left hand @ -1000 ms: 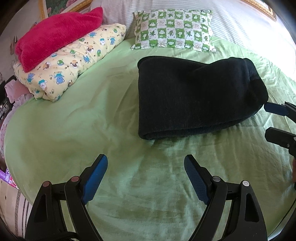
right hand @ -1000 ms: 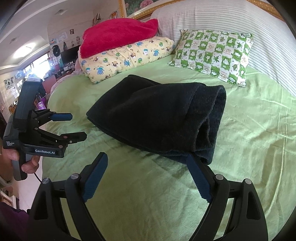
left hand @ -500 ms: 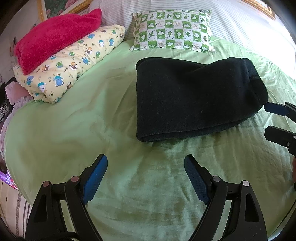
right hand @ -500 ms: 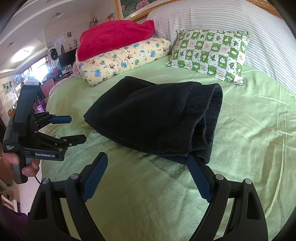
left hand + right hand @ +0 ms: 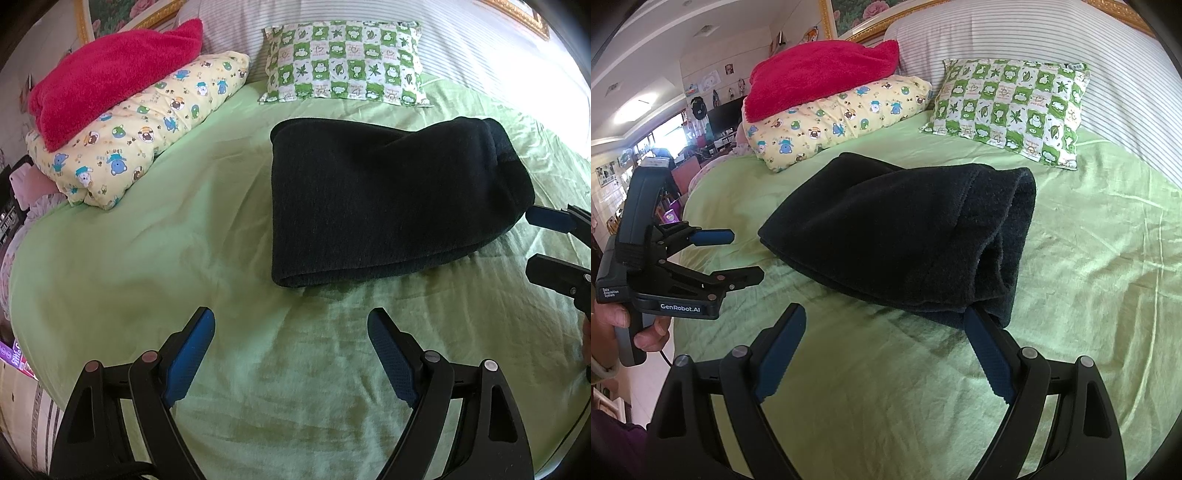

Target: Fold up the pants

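Left wrist view, left to right. At 10 o'clock a red blanket [image 5: 110,77] lies on top of a yellow cartoon-print pillow [image 5: 147,125], both at the head of the bed [image 5: 147,258], which is covered by a green sheet. At 12 o'clock a green-and-white checked pillow [image 5: 345,61] leans against a striped cushion [image 5: 480,44]. The folded black pants [image 5: 384,206] lie on the sheet from centre toward 2 o'clock, with a rounded fold at the near left edge and a bulkier end at the right. The left tool [image 5: 291,332], at 6 o'clock, is released: its blue-padded fingers stand wide apart over bare sheet, short of the pants and grasping nothing. At 3 o'clock the right tool [image 5: 543,240] enters from the frame edge, its upper finger tip just beside the right end of the pants.

Right wrist view, left to right. At 9 o'clock a hand [image 5: 639,328] grips the handle of the left tool [image 5: 738,254], whose fingers are spread above the sheet, apart from the pants [image 5: 905,236]. The right tool [image 5: 886,328], at 6 o'clock, is released and empty; its right finger lies at the near corner of the pants, but contact cannot be told.
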